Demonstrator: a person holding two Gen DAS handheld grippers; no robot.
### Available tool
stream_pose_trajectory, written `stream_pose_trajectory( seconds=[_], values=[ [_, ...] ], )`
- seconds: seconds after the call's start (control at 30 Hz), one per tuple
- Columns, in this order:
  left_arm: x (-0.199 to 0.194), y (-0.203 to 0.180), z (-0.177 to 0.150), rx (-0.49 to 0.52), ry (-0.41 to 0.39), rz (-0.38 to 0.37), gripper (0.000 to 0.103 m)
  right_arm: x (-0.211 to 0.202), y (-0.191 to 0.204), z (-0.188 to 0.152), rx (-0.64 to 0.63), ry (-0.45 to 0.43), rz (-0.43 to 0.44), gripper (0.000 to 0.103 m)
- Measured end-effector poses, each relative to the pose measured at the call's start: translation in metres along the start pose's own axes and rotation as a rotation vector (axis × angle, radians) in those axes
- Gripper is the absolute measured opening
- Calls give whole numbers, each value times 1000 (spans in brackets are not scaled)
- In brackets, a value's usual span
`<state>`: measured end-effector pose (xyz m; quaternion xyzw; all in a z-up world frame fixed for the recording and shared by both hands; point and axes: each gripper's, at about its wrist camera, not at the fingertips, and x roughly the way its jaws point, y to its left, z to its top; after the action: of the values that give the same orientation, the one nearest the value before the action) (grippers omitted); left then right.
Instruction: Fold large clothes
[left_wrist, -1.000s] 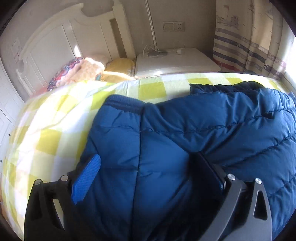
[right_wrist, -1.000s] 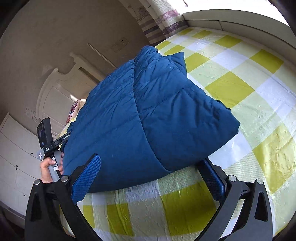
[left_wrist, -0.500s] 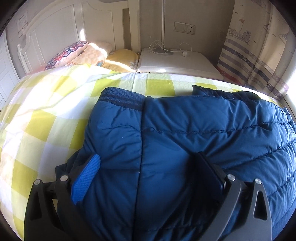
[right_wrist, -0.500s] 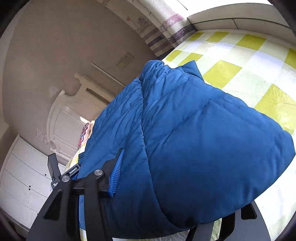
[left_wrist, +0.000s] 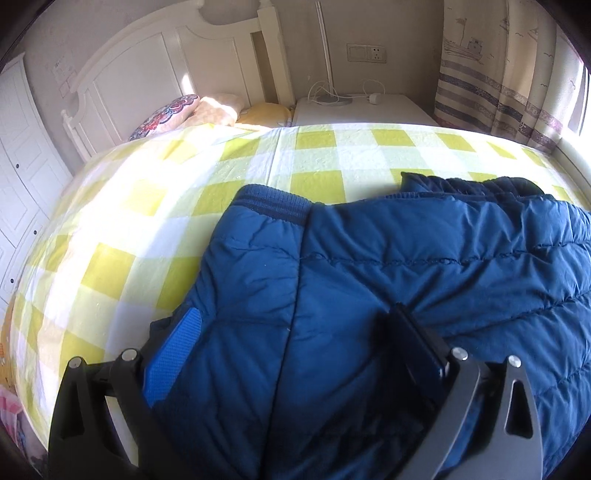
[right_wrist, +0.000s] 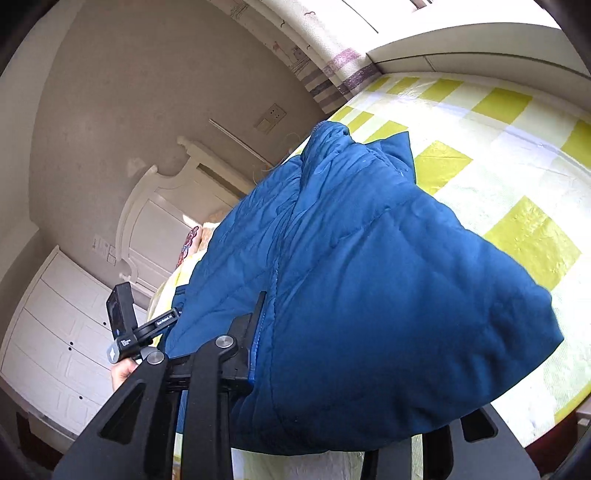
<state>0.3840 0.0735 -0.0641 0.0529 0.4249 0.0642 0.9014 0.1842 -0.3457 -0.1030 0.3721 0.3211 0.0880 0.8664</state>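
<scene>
While sun hits it, bed: yellow-and-white checked sheet (left_wrist: 325, 166), white headboard (left_wrist: 155, 74), striped curtain (left_wrist: 495, 85).
Jacket: blue puffer jacket (left_wrist: 369, 280) bunched on the near edge.
Left gripper (left_wrist: 295, 354): jaws wide, jacket between them, can't tell if pressing.
Right gripper (right_wrist: 351, 369): closing on jacket fold.
Writing: too small to read.

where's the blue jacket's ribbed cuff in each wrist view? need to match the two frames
Left wrist: ribbed cuff sits centre-left, at the far end of the blue jacket, on the checked sheet.
Right wrist: the cuff cannot be picked out; the jacket fills the middle.
Shared landmark: the white headboard, upper left in the left view, left of centre in the right.
</scene>
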Motion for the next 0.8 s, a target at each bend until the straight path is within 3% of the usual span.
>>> stream_pose_trajectory(
  seconds=[0.07, 0.1, 0.2, 0.27, 0.3, 0.33, 0.43, 0.5, 0.57, 0.7, 0.8],
  values=[
    [-23, -16, 13, -31, -57, -106, 100, -1, 6, -2, -28, -9, -18, 34],
    [-28, -32, 23, -3, -64, -123, 100, -2, 7, -2, -31, -16, -18, 34],
    [-13, -96, 52, 139, -54, -74, 100, -3, 15, -1, -52, -28, -31, 34],
    [28, -133, 56, 245, 42, 16, 101, -7, 17, -2, -56, -31, -35, 34],
    [40, -139, 55, 253, 75, 20, 101, -10, 17, -3, -54, -32, -36, 34],
    [38, -136, 56, 229, 53, 11, 101, -11, 19, -3, -55, -36, -38, 34],
    [20, -114, 47, 137, 72, -66, 100, -15, 24, -6, -79, -41, -57, 34],
    [-17, -94, 29, 107, 17, -133, 100, -14, 23, -6, -75, -38, -61, 34],
    [-58, -78, -2, 123, -66, -154, 100, -13, 26, -6, -84, -40, -71, 34],
    [-94, -79, -87, 202, -57, -248, 101, -13, 38, -3, -128, -76, -106, 34],
    [-108, -85, -144, 264, -202, -160, 101, -13, 54, -4, -160, -105, -149, 34]
  ],
)
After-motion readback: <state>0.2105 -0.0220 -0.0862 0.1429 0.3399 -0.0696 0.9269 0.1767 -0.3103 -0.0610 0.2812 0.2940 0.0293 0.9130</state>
